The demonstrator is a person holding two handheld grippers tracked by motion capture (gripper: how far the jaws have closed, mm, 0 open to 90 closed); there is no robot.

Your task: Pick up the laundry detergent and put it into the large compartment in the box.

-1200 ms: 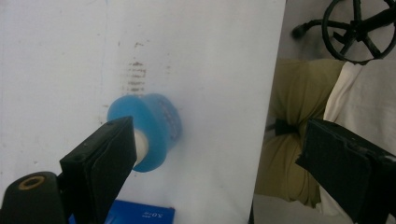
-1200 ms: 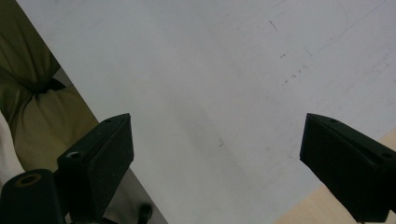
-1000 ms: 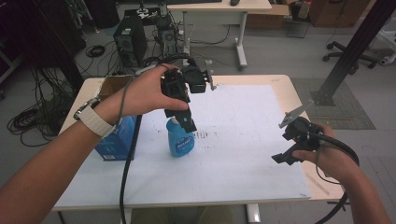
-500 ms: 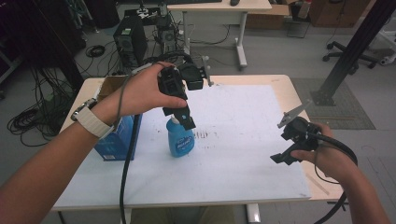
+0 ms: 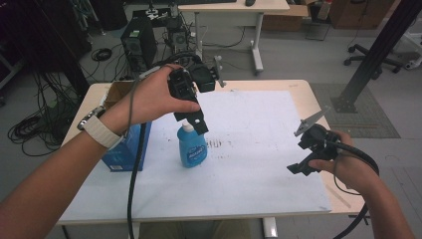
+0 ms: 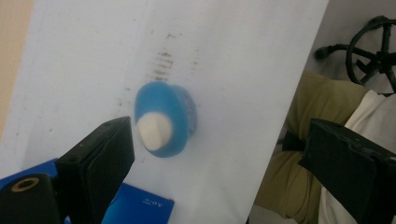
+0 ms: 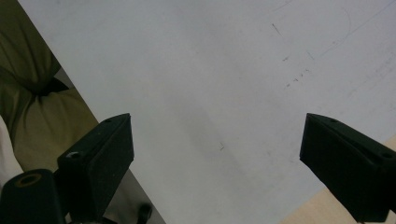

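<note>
Your left gripper (image 6: pixel 219 154) hung wide open, holding nothing, above the blue bottle (image 5: pixel 191 145). The bottle stood upright, white cap (image 6: pixel 152 130) at 12 o'clock, long axis vertical.

Overhead view; two close claw-mounted downward views

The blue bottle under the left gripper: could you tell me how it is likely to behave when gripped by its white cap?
The blue bottle stands upright and narrow, so an off-centre push may tip it. Its plastic probably flexes slightly. The round white cap could slip between the open left gripper.
</note>
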